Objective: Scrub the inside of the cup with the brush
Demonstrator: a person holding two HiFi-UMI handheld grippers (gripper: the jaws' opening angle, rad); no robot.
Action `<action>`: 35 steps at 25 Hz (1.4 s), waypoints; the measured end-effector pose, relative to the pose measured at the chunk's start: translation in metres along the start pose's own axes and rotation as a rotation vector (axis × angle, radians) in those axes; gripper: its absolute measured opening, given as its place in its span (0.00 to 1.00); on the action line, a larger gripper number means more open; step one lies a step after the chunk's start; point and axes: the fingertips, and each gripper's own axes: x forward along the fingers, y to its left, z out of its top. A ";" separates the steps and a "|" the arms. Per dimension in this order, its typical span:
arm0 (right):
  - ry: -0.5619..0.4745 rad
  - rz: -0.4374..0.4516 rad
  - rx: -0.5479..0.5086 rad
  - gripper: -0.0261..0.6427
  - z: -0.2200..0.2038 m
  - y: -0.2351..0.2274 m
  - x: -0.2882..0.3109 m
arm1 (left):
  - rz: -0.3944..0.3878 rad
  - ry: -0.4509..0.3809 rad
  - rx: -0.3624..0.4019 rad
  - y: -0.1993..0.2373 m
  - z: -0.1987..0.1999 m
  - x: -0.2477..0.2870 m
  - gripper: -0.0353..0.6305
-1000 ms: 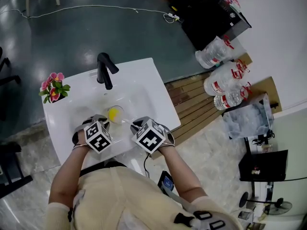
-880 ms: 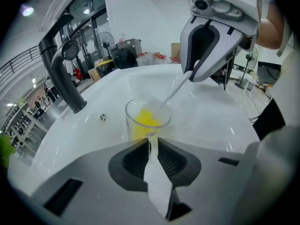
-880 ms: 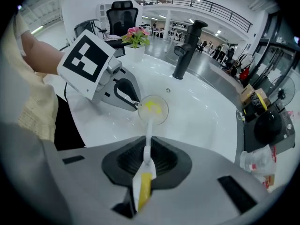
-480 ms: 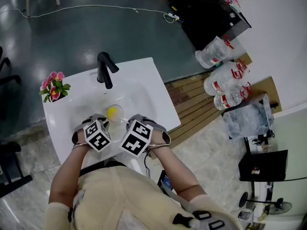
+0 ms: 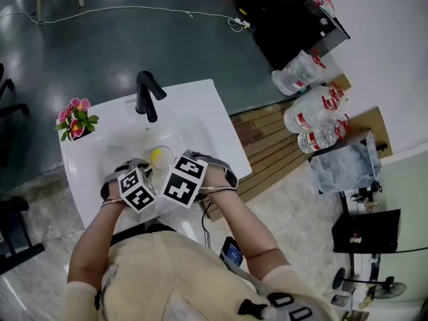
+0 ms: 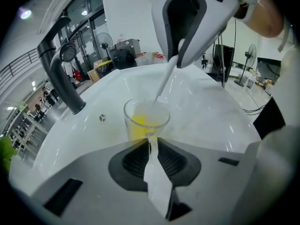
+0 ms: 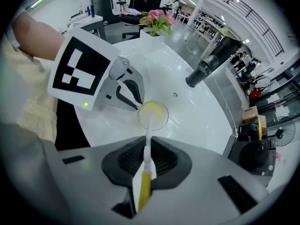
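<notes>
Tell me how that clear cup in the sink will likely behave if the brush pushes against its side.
The cup looks thin-walled and clear, so it is probably light and apt to tip. The sink under it is smooth and glossy, so it would likely slide if released. The left hand-held gripper pinches its near rim, which should steady it against the brush.

support: white sink (image 5: 204, 116) | in basin: cup (image 5: 160, 158) | on rim: black faucet (image 5: 146, 97), flowers (image 5: 75, 122)

Left gripper (image 6: 150, 142) and right gripper (image 7: 146, 146) have light-grey shells, black ribbed pads (image 6: 133, 162), a black-on-white marker cube (image 5: 137, 189) each; person wears cream knit top (image 5: 160, 273), lower centre of frame.
</notes>
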 end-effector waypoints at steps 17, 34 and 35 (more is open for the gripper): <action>0.000 0.139 0.029 0.11 -0.006 -0.014 -0.003 | -0.015 -0.014 0.122 -0.005 -0.001 -0.003 0.15; -0.177 0.331 0.386 0.11 -0.039 -0.006 0.008 | -0.044 -0.009 0.129 -0.009 -0.001 -0.003 0.15; -0.171 0.328 0.388 0.11 -0.041 -0.002 0.009 | -0.045 -0.004 0.134 -0.010 -0.001 -0.003 0.15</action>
